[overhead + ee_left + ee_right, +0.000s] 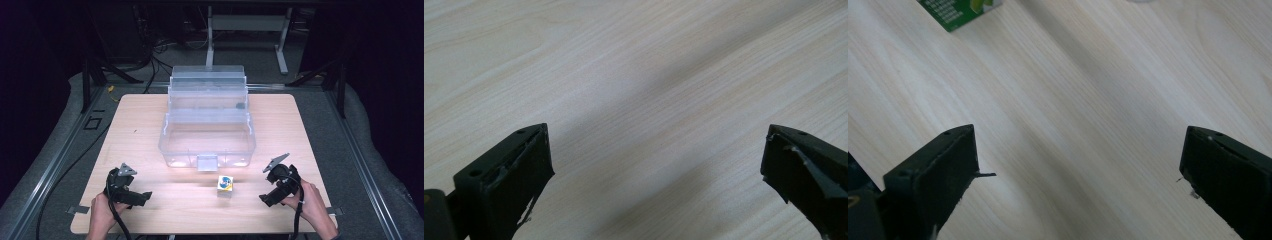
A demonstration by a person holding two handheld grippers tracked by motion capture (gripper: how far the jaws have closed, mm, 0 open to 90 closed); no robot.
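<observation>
A small box (pixel 225 186) with a blue, yellow and white print stands on the wooden table (pixel 165 205) near the front, just ahead of the clear bin's latch. Its green side (pixel 959 11) peeks in at the top left of the right gripper view. My left gripper (pixel 141 198) rests low at the front left, held by a hand, jaws wide apart over bare wood (pixel 654 150). My right gripper (pixel 266 198) sits at the front right, a short way right of the box, also open with nothing between its jaws (pixel 1078 155).
A large clear plastic bin (pixel 207 135) with stepped tiers and its lid raised at the back stands mid-table. Bare wood lies between the grippers and along the front edge. Dark floor, cables and metal frame legs surround the table.
</observation>
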